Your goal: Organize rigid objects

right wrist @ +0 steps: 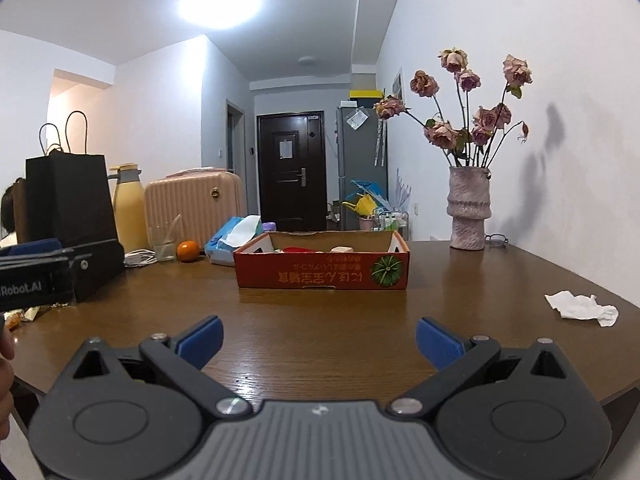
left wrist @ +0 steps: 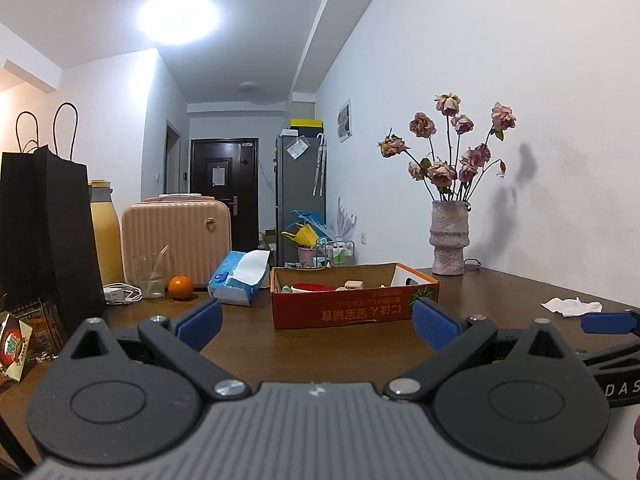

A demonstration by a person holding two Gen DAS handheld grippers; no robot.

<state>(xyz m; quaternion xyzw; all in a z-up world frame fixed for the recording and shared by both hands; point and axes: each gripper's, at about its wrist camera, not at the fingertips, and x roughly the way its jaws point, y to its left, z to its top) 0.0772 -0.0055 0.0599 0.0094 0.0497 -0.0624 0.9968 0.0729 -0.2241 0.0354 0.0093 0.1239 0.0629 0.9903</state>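
2 grippers, left gripper (left wrist: 316,322) and right gripper (right wrist: 319,340), fingers apart, face cardboard box (right wrist: 320,276).

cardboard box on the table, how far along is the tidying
Done: the cardboard box already holds a few items, among them something red and a pale block. In hand: nothing; the left gripper and right gripper are both open and empty. Left: the orange sits outside the box.
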